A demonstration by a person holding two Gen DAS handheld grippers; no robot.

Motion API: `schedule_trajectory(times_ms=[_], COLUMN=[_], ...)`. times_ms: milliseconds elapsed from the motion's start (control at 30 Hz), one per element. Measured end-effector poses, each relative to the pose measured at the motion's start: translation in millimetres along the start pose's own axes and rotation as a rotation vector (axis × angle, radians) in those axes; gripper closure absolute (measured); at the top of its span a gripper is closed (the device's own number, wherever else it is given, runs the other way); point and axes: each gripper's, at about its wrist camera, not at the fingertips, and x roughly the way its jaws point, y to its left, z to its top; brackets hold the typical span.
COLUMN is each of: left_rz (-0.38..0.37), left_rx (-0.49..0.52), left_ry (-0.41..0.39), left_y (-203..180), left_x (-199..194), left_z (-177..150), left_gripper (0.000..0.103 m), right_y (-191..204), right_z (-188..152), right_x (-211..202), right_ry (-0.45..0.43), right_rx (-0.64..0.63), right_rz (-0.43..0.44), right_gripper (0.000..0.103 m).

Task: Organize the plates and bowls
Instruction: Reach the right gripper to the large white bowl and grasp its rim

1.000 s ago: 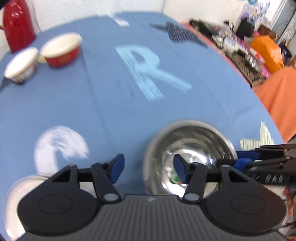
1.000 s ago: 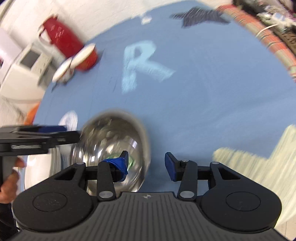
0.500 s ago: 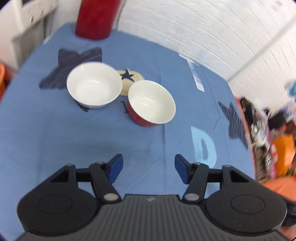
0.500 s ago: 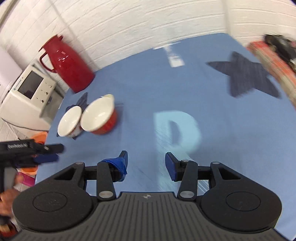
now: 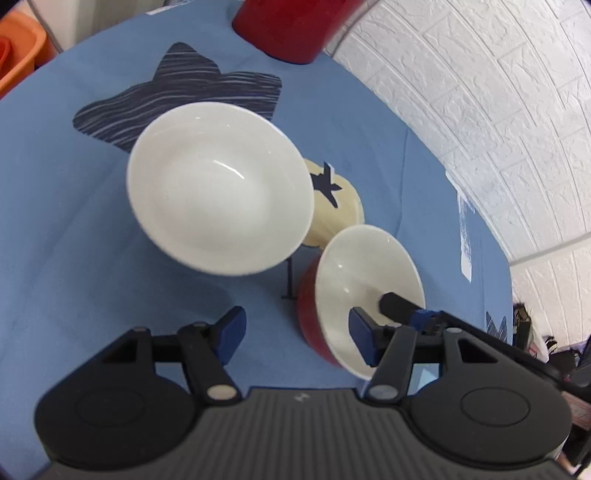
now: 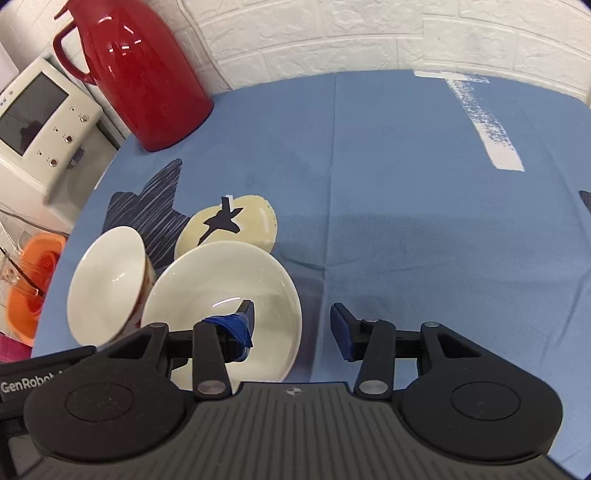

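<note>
Left gripper (image 5: 294,336): jaws apart, nothing between them, blue pads facing one another above bare blue tablecloth (image 5: 74,258). Its right pad stands in front of the red bowl (image 5: 364,291), which has a cream interior and red outer wall; whether the pad touches the rim cannot be told. Right gripper (image 6: 291,326): jaws apart, straddling the near right rim of that same red bowl (image 6: 221,306), its left finger, wrapped in blue tape, over the bowl's interior and its right finger outside over cloth; no contact with the rim is confirmed. In the left wrist view the tip of the right gripper (image 5: 402,308) enters from the right and reaches into the red bowl. Ahead and left of the left gripper sits the white bowl (image 5: 219,188), upright, empty, resting partly on a dark striped star print (image 5: 192,81). In the right wrist view the white bowl (image 6: 107,284) lies just left of the red bowl, their sides near or touching; red pattern shows on its outer wall. Beyond both bowls lies a cream print with a small dark star (image 6: 229,221) on the cloth. Farther, at the table's far left edge, stands a red thermos jug (image 6: 144,74), before a white brick wall (image 6: 369,33). Off the table's left side: a white appliance with a dark screen (image 6: 40,118) and an orange container (image 6: 33,288).
</note>
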Motion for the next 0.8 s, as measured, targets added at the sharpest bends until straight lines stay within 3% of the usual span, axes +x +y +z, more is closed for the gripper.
schedule_trajectory(times_ms=[333, 400, 433, 500, 567, 667, 800], left_rz=[0.042, 0.038, 0.031, -0.011, -0.007, 0.01, 0.014], left_rx=[0.039, 0.043, 0.049, 0.059, 0.089, 0.122, 0.154], left_ry=[-0.022, -0.019, -0.011, 0.017, 0.008, -0.004, 0.015], left_y=[-3, -3, -2, 0, -3, -6, -8], left_x=[18, 19, 20, 24, 24, 21, 14], left_z=[2, 3, 4, 5, 4, 2, -2], left_gripper=[0.056, 0.062, 0.075, 0.088, 0.093, 0.1, 0.101], right_y=[8, 9, 8, 10, 16, 15, 14], right_z=[2, 2, 2, -2, -6, -11, -17], right_x=[17, 16, 17, 17, 15, 12, 2], right_ry=[-0.02, -0.015, -0.013, -0.022, -0.023, -0.02, -0.018], right_rx=[-0.05, -0.05, -0.038, -0.025, -0.081, -0.058, -0.035], right_rz=[-0.01, 0.018, 0.053, 0.087, 0.073, 0.099, 0.11], right_gripper=[0.068, 0.073, 0.078, 0.083, 0.086, 0.086, 0.085])
